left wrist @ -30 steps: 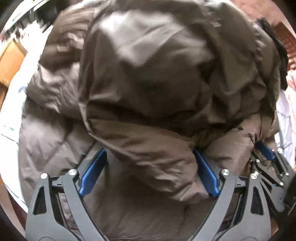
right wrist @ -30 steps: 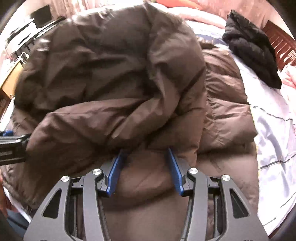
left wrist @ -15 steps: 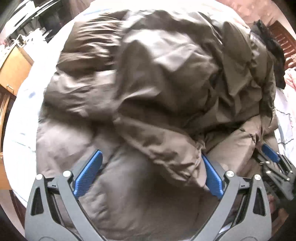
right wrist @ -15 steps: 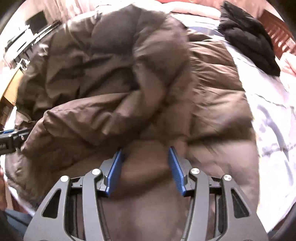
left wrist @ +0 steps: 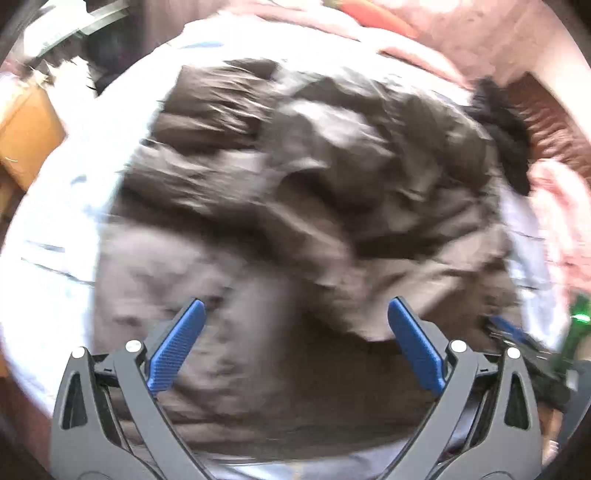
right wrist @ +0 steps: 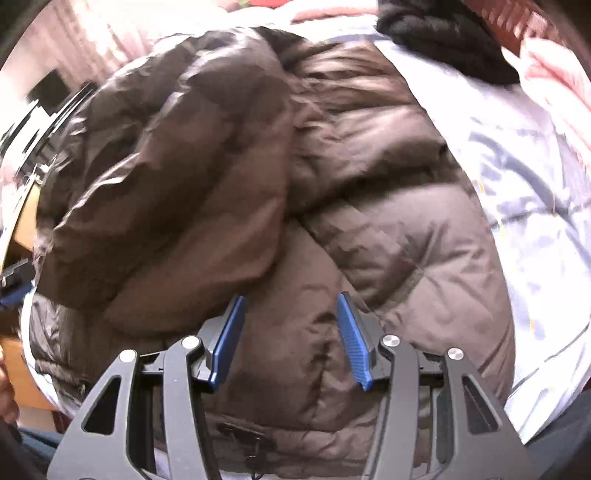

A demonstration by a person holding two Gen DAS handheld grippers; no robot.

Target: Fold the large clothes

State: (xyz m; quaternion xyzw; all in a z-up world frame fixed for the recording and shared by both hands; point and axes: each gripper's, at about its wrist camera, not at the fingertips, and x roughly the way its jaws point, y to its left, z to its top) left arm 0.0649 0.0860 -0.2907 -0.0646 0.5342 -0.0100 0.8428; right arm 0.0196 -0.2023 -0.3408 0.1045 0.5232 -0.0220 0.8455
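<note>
A large brown puffer jacket (left wrist: 303,206) lies crumpled on a bed, with one part folded over the rest; it also fills the right wrist view (right wrist: 280,192). My left gripper (left wrist: 295,314) is open wide above the jacket's near part, with nothing between its blue pads. My right gripper (right wrist: 291,306) is open, its pads apart over the jacket's near hem and holding nothing. The right gripper's tip shows at the right edge of the left wrist view (left wrist: 513,332).
A pale blue bedsheet (right wrist: 528,177) covers the bed around the jacket. A black garment (right wrist: 447,33) lies at the far right by a wooden headboard (left wrist: 546,122). Wooden furniture (left wrist: 26,129) stands to the left of the bed. Pink bedding (left wrist: 554,221) lies on the right.
The lifted fold of the jacket has dropped onto the rest. Both grippers have let go of it and pulled back and up; the left wrist view is blurred by motion.
</note>
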